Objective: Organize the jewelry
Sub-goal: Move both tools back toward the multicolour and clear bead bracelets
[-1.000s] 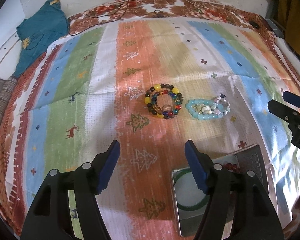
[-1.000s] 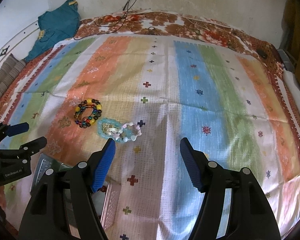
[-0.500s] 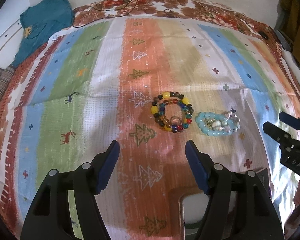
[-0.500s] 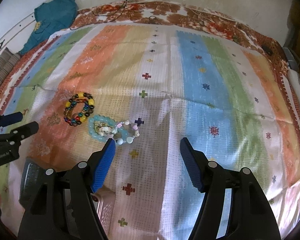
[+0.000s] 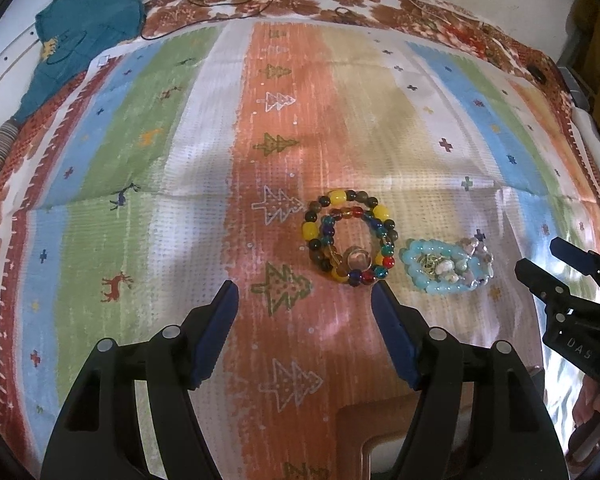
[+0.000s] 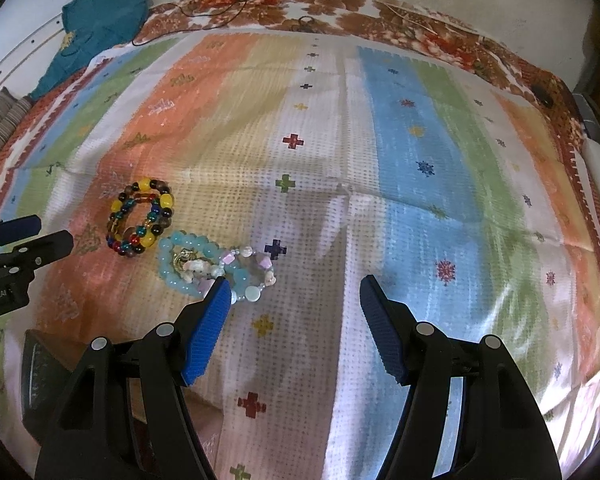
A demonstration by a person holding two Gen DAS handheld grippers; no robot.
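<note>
Left claw (image 5: 305,294): spread wide, holding nothing, hovering over the orange stripe of the striped cloth (image 5: 148,208).
Right claw (image 6: 295,290): spread wide too, empty, above the white part of the cloth.
Dark bead bracelets (image 5: 350,238): a coil of yellow, red, blue and brown beads, lying flat just ahead of the left claw's right finger (image 5: 392,340), close to its tip but apart from it.
Pale blue bracelet (image 5: 444,266): lay to the right of the dark coil, just beside it, with a small gold piece and whitish beads bunched inside its ring.
Same pile from the right side: the pale blue bracelet (image 6: 196,266) sat at the tip of the right claw's left finger (image 6: 208,332); whether the tip touched it could not be told. The dark beads (image 6: 142,216) lay further left and ahead.
Box (image 5: 380,440): an edge showed low under the left claw, behind its right finger.
Blue garment (image 5: 84,32): far ahead to the left, at the cloth's corner.
Floral sheet (image 6: 340,8): under the striped cloth, along the far edge.
</note>
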